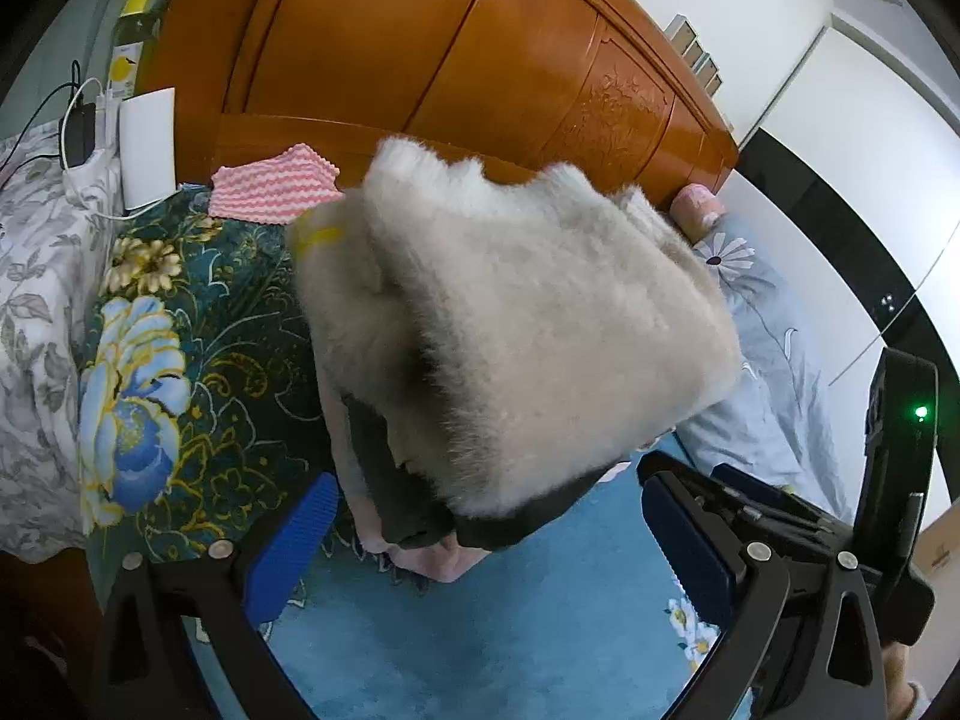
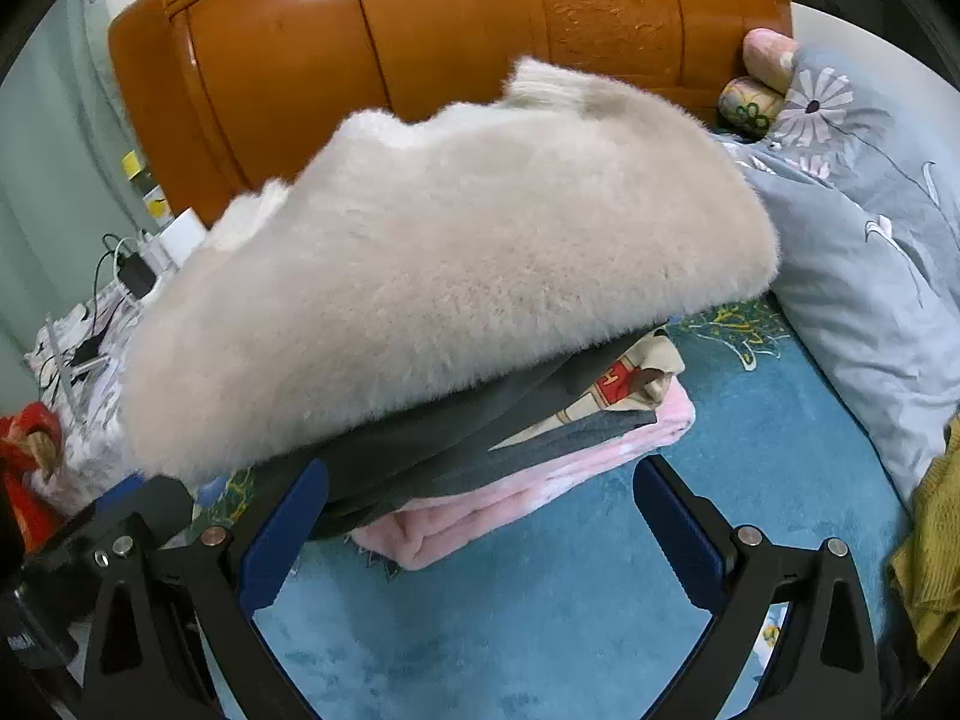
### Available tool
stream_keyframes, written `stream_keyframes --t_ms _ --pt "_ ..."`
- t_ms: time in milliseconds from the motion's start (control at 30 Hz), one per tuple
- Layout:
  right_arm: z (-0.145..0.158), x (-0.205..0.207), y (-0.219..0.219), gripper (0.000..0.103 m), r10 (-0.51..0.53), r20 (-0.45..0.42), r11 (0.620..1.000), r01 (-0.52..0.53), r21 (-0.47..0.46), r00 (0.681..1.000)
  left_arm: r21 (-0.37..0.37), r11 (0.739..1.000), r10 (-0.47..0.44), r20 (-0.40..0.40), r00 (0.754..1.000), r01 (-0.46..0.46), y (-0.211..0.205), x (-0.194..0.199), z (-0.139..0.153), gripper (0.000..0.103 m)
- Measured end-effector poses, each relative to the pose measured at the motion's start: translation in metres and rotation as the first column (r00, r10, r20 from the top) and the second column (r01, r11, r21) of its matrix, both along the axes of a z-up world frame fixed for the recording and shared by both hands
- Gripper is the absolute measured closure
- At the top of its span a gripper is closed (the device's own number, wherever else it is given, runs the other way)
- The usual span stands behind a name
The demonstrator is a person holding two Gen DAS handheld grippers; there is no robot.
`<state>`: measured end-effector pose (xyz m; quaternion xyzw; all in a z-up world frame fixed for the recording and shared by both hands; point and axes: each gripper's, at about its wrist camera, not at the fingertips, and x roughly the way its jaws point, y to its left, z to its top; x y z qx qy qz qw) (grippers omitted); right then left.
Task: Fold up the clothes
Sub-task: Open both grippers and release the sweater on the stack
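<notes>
Resting at the centre of both frames, the folded fluffy cream garment [image 2: 444, 282] tops a stack on the bed, with dark grey clothing [image 2: 456, 450] under it and a folded pink piece [image 2: 522, 492] at the bottom. At the far left of the left wrist view lie a grey floral sheet [image 1: 42, 276], a white box [image 1: 147, 147] and a charger with cables [image 1: 81, 132]; a yellow label above them is too small to read. Just right of those, a dark green floral cover [image 1: 198, 324] runs under the stack, and a pink-and-white striped cloth [image 1: 270, 183] lies against the orange wooden headboard [image 1: 432, 42]. The left gripper [image 1: 486, 546] has its jaws spread wide, holding nothing, the stack's lower edge just above the gap. Blue bedding [image 1: 510, 630] lies bare between and below the fingers in both views. In the right wrist view, the right gripper [image 2: 480, 540] likewise stands wide apart and empty, its left pad [image 2: 282, 540] touching or just beside the grey layer; a red letter on a cream print in the stack cannot be read. At right lie a grey flower-print pillow [image 2: 858, 276] and a mustard knit [image 2: 930, 558] at the frame edge.
</notes>
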<state>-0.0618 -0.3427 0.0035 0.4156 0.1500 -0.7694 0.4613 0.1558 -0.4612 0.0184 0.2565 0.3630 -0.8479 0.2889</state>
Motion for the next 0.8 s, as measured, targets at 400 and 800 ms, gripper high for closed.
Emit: stream_keyframes --t_ms 400,800 --pt "-0.015 0.004 -0.013 0.001 0.006 0.005 1.000 -0.006 0.021 1.000 0.024 1.000 -0.013 0.006 1.000 0.013 -0.008 -0.002 -0.020 0.000" --pt "-0.029 0.001 -0.020 0.001 -0.003 0.023 0.999 0.002 0.032 1.000 0.019 0.999 0.039 0.021 0.999 -0.040 -0.017 0.001 -0.031 0.000"
